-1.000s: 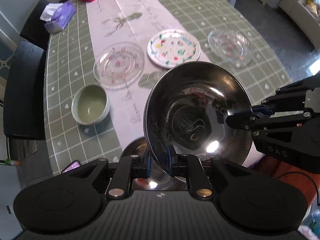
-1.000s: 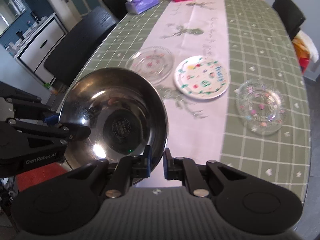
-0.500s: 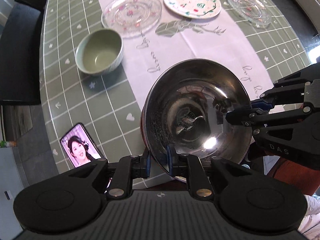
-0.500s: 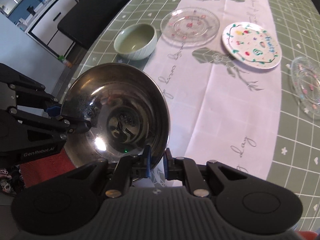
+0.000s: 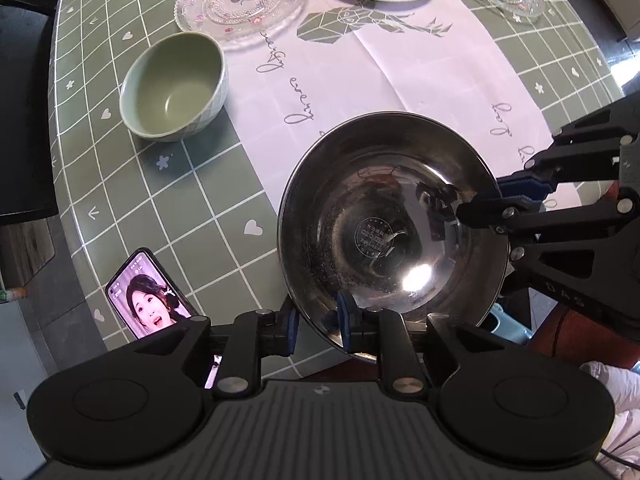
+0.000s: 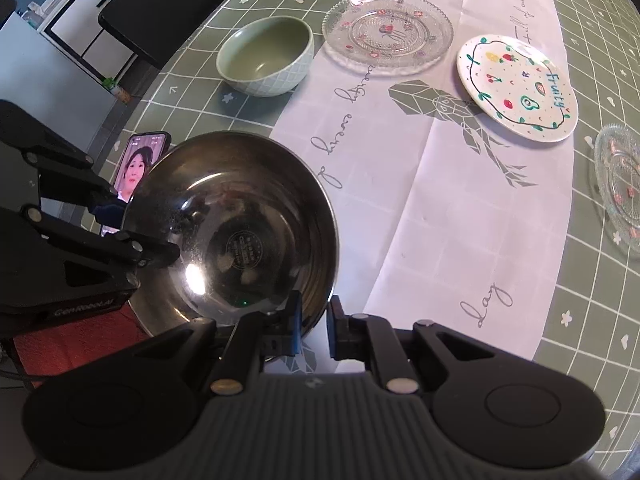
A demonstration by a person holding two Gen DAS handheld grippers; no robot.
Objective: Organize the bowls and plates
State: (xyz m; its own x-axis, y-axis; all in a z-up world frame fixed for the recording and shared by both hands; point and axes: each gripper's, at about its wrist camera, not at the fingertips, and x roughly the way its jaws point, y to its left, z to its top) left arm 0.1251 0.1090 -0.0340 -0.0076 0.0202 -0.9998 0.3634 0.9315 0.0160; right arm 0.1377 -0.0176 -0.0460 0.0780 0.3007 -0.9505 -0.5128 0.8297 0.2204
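Steel bowl brought down to the near edge of the table, held by both grippers.

The steel bowl (image 5: 390, 224) had dropped from above the plates to sit low over the table's (image 5: 168, 208) near edge, beside a phone (image 5: 146, 294) that came into view. The left gripper (image 5: 318, 322) was opening its jaws, the rim between them; the right gripper (image 6: 314, 326) stayed clamped on the opposite rim. The green bowl (image 5: 176, 84) lay toward the left edge.

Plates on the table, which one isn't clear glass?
The white plate painted with fruit and the word Fruity. It lies between the two clear glass plates, which are see-through with small pink flowers.
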